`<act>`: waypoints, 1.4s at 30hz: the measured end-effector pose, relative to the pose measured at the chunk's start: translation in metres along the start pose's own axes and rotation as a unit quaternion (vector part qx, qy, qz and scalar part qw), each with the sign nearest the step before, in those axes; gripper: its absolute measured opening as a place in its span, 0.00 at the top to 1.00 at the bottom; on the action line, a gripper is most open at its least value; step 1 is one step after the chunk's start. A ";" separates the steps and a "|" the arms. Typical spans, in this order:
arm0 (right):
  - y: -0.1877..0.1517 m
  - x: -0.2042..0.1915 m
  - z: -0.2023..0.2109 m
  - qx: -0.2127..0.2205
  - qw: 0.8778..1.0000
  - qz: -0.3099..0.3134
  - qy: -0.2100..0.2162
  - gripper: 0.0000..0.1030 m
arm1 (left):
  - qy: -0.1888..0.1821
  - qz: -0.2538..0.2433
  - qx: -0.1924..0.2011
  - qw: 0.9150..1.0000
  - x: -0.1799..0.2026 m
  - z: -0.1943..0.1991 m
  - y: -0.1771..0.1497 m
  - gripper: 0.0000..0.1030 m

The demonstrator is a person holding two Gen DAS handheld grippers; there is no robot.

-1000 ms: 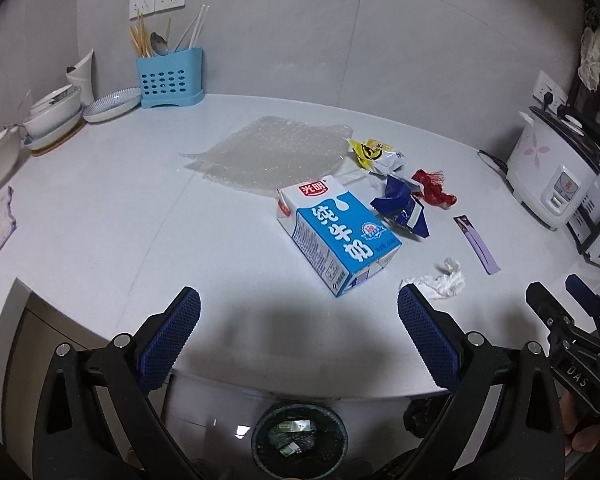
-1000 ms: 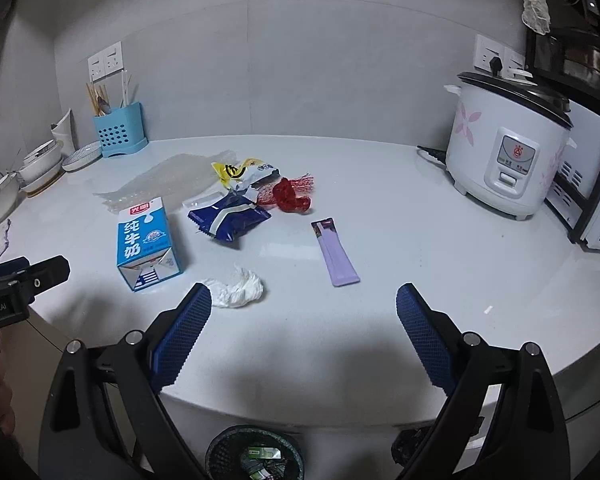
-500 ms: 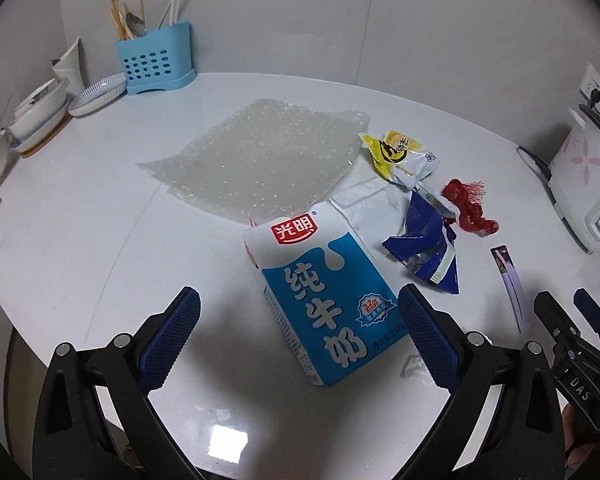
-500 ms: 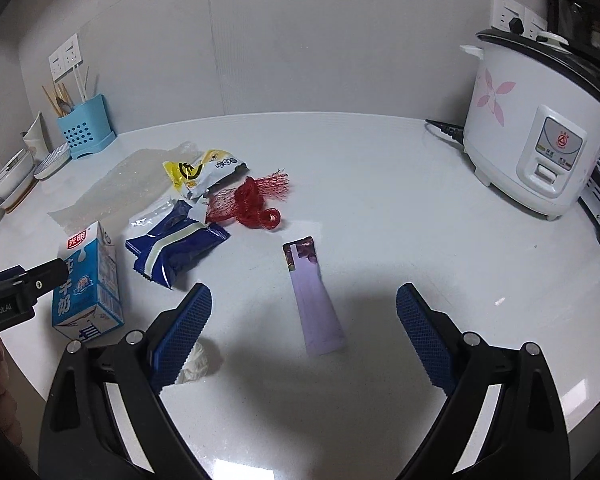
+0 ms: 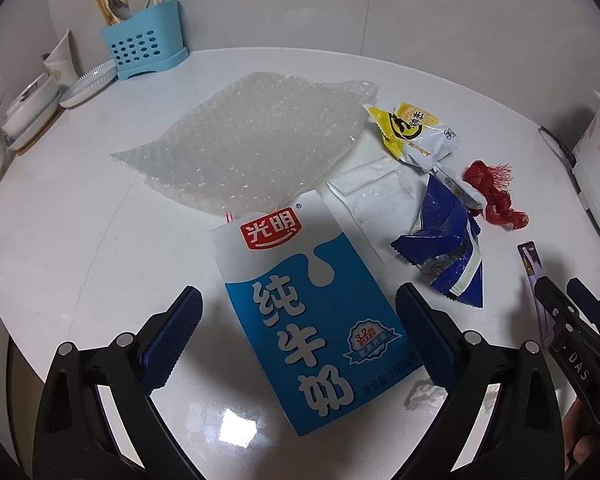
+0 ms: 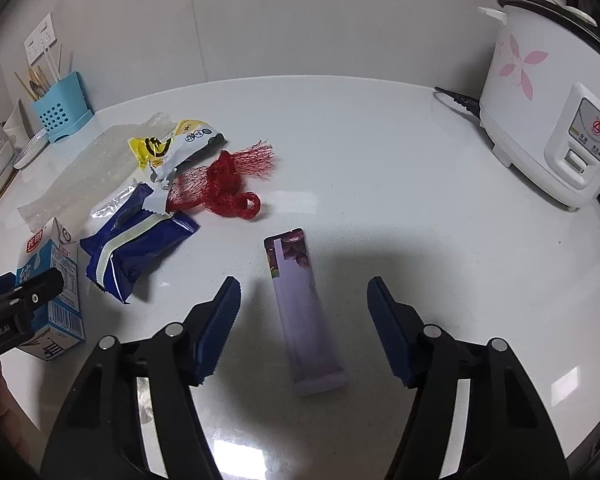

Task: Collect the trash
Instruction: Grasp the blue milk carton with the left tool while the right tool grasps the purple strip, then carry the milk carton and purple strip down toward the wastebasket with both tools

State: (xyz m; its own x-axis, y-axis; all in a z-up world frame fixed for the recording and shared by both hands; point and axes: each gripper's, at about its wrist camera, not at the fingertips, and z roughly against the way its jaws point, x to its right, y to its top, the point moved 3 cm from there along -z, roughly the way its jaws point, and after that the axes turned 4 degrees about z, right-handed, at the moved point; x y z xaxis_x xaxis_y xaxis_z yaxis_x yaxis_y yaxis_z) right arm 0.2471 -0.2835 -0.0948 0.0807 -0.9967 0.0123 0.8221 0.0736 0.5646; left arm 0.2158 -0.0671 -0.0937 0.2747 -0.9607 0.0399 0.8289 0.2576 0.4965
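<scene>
Where the left wrist view runs out at 5 o'clock, a crumpled white tissue [image 5: 422,394] sits half behind the left gripper's [image 5: 298,338] right finger, and its full shape is hard to read. The purple sachet [image 6: 304,312] shows only as a sliver at 3 o'clock in that view, partly behind the right gripper [image 6: 302,330]. The bubble wrap [image 5: 252,144], at 12 o'clock from the milk carton [image 5: 312,320], seems to tuck under the carton's top edge.

Both grippers tilt steeply down at the white counter [image 6: 380,140]. The left gripper's jaws stand wide either side of the lying carton, closing slightly, pads not touching it. The right gripper's jaws are closing with the sachet lying flat between them, still clear of both pads. A blue wrapper [image 6: 136,252] lies at 10 o'clock from the sachet.
</scene>
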 end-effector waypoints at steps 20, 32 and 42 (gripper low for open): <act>-0.005 -0.004 -0.005 -0.021 1.000 -0.011 -0.017 0.84 | -0.034 -0.029 0.003 0.999 0.000 0.015 -0.013 0.34; -0.013 -0.002 0.027 0.004 1.000 -0.020 -0.022 0.85 | -0.056 -0.038 0.029 0.997 -0.006 0.044 -0.020 0.34; -0.024 -0.010 0.062 0.026 0.999 -0.018 -0.032 0.85 | -0.068 -0.046 0.060 0.995 -0.019 0.077 -0.031 0.35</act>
State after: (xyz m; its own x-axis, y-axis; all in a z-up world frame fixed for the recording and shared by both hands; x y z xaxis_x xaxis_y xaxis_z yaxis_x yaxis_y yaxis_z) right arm 0.1918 -0.2773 -0.0568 0.0142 -0.9989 0.0440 0.7934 0.0380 0.6075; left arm 0.1469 -0.0650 -0.0429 0.1248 -0.9868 0.1028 0.7816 0.1616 0.6025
